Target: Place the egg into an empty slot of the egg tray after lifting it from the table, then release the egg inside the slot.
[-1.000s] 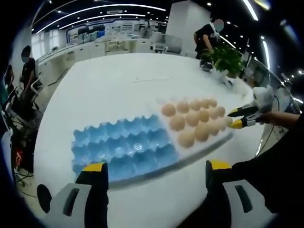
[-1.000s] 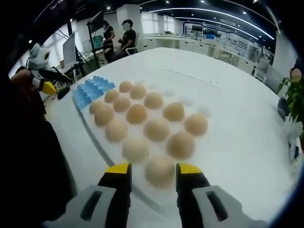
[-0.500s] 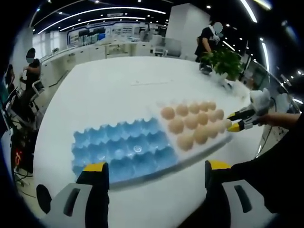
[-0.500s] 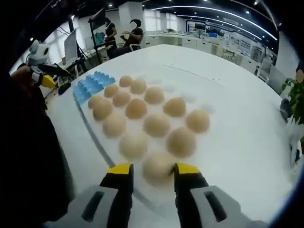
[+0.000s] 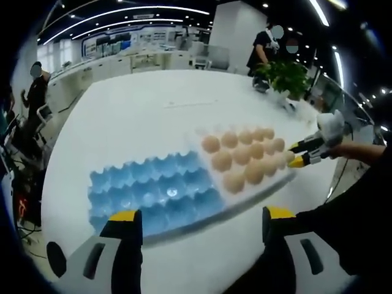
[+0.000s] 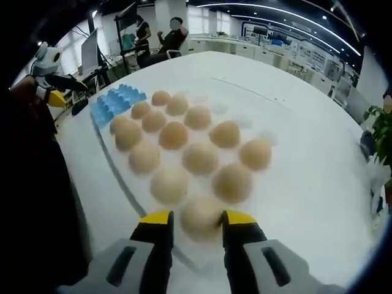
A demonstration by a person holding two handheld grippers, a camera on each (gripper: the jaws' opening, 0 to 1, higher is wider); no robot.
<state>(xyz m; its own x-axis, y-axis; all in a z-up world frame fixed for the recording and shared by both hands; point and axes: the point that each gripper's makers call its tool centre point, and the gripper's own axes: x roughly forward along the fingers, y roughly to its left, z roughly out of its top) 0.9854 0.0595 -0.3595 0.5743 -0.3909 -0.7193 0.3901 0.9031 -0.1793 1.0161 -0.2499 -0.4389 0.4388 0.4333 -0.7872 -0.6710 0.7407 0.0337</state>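
A blue egg tray point(image 5: 153, 190) with empty slots lies on the white table point(image 5: 147, 116); in the right gripper view the blue tray point(image 6: 116, 101) is at the far left. Several tan eggs point(image 5: 245, 153) sit in rows on a pale section joined to it. My right gripper point(image 6: 197, 217) is shut on the nearest egg point(image 6: 199, 211), which still rests low at the end of the rows. The left gripper view shows that right gripper point(image 5: 296, 154) at the cluster's right end. My left gripper point(image 5: 202, 214) hangs wide open over the tray's near edge, holding nothing.
A potted plant point(image 5: 285, 73) stands at the table's far right edge, and the same plant point(image 6: 380, 128) shows beside my right gripper. People stand beyond the table near desks and a monitor point(image 6: 89, 61). Bare white tabletop stretches behind the tray.
My right gripper's jaws have narrowed around the nearest egg and crept slightly forward. The left view has drifted a little; the tray and eggs lie as before.
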